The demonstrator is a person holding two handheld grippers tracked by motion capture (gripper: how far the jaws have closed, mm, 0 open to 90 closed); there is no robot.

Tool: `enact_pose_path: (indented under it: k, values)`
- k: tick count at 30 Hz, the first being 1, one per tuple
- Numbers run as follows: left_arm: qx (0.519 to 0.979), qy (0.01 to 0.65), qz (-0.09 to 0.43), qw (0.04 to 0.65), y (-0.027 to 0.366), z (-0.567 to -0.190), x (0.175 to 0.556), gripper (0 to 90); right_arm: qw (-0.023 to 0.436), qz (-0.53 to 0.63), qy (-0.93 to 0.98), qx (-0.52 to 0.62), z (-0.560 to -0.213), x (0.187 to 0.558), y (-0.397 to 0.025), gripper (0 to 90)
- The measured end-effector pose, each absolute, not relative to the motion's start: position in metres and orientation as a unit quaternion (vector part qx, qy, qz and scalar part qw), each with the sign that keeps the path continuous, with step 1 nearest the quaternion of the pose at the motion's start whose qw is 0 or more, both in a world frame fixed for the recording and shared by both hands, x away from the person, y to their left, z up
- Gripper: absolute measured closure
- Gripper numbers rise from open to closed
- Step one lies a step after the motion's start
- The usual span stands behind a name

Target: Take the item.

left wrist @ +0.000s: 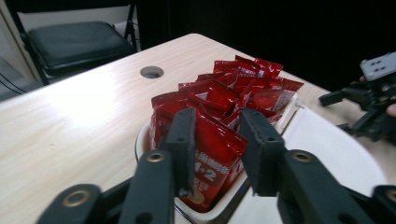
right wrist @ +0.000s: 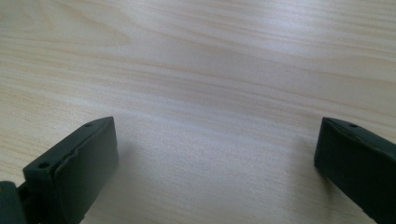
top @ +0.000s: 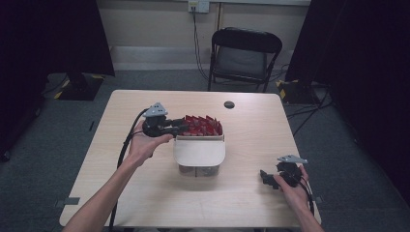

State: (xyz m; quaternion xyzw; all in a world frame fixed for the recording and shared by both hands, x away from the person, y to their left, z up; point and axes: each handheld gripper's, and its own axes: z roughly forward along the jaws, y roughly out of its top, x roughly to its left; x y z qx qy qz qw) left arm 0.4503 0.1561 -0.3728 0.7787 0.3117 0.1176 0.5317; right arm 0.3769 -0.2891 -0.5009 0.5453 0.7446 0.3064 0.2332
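A light wooden table (top: pixel 145 193) has a white box (top: pixel 199 153) near its middle. The box is packed with red packets (top: pixel 202 125) at its far end, and a white lid covers its near end. There is lots of bare table all around the box. A small round hole (top: pixel 229 104) sits near the far edge of the table. A black chair (top: pixel 244 55) stands on the floor past that edge.

The left gripper (top: pixel 180 127) hangs over the left side of the box, just above the packets. In the left gripper view its jaws are partly open, and the front red packet (left wrist: pixel 212 154) sits in the gap between them. The jaws are right at the packet's top, but I cannot tell if they touch it. They are not squeezing it.

The right gripper (top: pixel 267 179) is low over the table near the right front corner, well apart from the box. In the right gripper view its jaws are wide open with just bare wood between them.
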Motion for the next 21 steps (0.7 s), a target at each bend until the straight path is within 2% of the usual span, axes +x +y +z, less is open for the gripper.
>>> enact_pose_path:
  k: [21]
  values:
    - [0.775,0.313,0.108,0.539,0.1651,-0.3734,0.4483,77.4,0.233,0.307,0.745,0.545,-0.5009,0.3769,-0.2891,0.0]
